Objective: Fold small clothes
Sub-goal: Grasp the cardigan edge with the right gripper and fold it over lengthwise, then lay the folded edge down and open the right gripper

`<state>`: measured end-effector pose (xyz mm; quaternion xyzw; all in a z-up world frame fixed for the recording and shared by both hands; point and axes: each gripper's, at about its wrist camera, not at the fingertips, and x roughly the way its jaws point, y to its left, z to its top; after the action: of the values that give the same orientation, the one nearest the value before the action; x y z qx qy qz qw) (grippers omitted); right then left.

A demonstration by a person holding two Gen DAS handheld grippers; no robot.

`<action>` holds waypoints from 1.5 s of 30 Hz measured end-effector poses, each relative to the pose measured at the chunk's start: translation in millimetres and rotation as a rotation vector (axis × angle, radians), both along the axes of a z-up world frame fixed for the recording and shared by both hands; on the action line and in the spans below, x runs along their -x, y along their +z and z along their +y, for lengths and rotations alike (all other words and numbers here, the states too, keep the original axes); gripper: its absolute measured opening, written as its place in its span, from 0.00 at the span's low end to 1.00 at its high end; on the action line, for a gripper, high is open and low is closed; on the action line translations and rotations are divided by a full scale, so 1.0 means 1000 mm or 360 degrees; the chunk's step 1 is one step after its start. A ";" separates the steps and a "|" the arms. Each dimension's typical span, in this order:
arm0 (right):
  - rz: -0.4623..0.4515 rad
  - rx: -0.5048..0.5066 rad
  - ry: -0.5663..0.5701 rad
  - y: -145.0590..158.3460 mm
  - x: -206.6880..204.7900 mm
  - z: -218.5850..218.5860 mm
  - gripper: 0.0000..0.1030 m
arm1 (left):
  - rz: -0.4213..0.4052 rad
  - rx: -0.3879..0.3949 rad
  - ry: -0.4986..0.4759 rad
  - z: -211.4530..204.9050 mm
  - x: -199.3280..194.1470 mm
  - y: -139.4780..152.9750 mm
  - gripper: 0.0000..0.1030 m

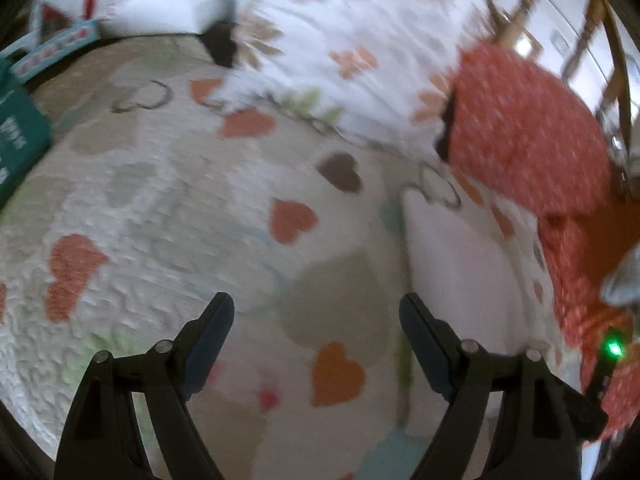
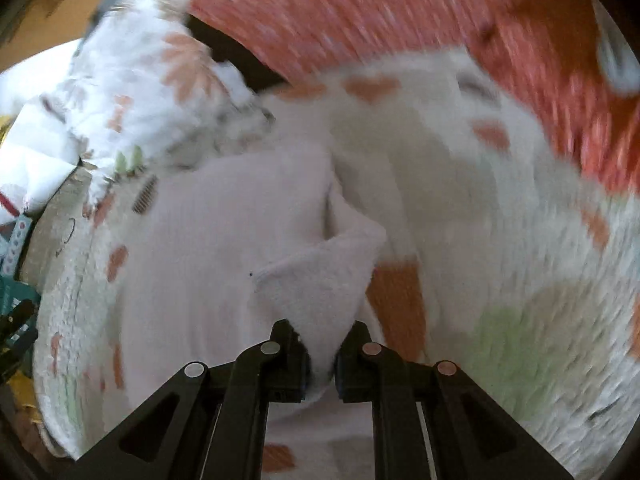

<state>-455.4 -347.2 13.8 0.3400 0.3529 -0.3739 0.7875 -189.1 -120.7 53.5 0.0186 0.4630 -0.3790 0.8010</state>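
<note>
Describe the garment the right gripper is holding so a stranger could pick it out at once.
Start from the big heart-print blanket that covers the surface, with a red speckled cloth at its far edge. On the blanket lies a plain pale pink garment, one corner pinched in the right gripper. It alone has no print; the neighbouring white cloth is flowered.

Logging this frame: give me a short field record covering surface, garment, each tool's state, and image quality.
surface: heart-print blanket
garment: pale pink cloth, lying on the blanket, one corner lifted
right tool: shut on the pale pink cloth corner
left tool: open, holding nothing, above the blanket
nearby: red dotted fabric; floral white fabric
image quality: motion blur in both views
</note>
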 end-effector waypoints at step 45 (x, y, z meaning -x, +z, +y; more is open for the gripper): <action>0.0120 0.0025 0.0281 -0.030 0.027 0.023 0.36 | -0.0978 0.0117 0.0223 0.059 0.152 0.077 1.00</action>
<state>-482.5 -323.8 -15.9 0.2872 0.4080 -0.3183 0.8061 -341.4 -61.6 130.4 0.0715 0.1855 -0.3161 0.9277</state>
